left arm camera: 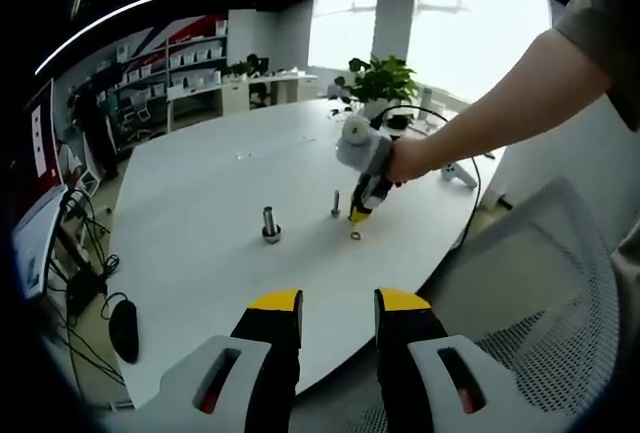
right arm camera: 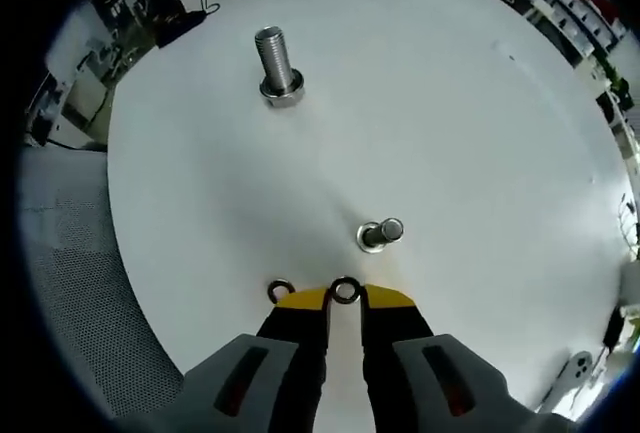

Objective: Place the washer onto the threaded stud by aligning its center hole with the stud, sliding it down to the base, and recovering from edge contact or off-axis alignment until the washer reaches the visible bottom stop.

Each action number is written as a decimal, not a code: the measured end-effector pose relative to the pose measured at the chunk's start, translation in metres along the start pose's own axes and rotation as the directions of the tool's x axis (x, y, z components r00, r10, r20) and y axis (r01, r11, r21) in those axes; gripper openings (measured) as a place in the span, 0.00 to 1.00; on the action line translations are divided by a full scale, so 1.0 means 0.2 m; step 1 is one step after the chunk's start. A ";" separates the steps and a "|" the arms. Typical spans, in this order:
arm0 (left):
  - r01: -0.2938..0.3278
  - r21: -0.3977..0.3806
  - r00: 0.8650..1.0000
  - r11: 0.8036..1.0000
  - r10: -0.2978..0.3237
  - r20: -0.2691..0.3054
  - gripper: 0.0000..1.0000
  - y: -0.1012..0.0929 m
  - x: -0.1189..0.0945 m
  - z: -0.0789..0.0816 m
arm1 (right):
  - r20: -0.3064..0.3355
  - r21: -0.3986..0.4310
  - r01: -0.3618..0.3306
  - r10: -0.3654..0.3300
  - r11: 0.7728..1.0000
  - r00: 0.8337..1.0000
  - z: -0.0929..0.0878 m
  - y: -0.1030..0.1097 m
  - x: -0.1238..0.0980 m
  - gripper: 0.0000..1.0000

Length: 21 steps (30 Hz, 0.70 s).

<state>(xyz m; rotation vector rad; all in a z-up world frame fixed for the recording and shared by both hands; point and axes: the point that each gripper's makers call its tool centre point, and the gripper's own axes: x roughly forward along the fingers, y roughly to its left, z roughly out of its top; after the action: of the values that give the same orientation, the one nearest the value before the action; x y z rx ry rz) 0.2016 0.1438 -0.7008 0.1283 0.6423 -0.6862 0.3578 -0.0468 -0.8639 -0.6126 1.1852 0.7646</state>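
In the right gripper view, a small steel washer (right arm camera: 345, 290) sits at the tips of my right gripper (right arm camera: 344, 298), whose jaws are closed narrowly on it, low over the white table (right arm camera: 470, 123). A second washer (right arm camera: 281, 291) lies flat just left of the tips. The thin threaded stud (right arm camera: 381, 233) stands a short way ahead and slightly right, with a ring at its base. A thicker bolt (right arm camera: 278, 68) stands farther off. In the left gripper view, my left gripper (left arm camera: 338, 303) is open and held back from the table edge. From there the right gripper (left arm camera: 362, 208) points down beside the thin stud (left arm camera: 336, 203).
A mesh office chair (left arm camera: 540, 293) stands at the table's near right edge. A potted plant (left arm camera: 380, 81), cables and a small white device (left arm camera: 458, 173) are at the far side. A person's arm (left arm camera: 490, 113) reaches in from the right. Shelves and desks line the room's left.
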 end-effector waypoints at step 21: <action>0.009 -0.001 1.000 1.000 -0.008 0.027 0.27 -0.01 -0.01 0.02 | 0.050 -0.017 0.041 -0.040 0.999 0.998 0.08 -0.11 -0.14 0.13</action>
<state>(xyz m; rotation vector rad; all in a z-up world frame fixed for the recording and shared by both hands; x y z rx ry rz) 0.2020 0.1424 -0.6956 0.1153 0.6172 -0.6948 0.3791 -0.0524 -0.8322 -0.6279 1.1182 0.7530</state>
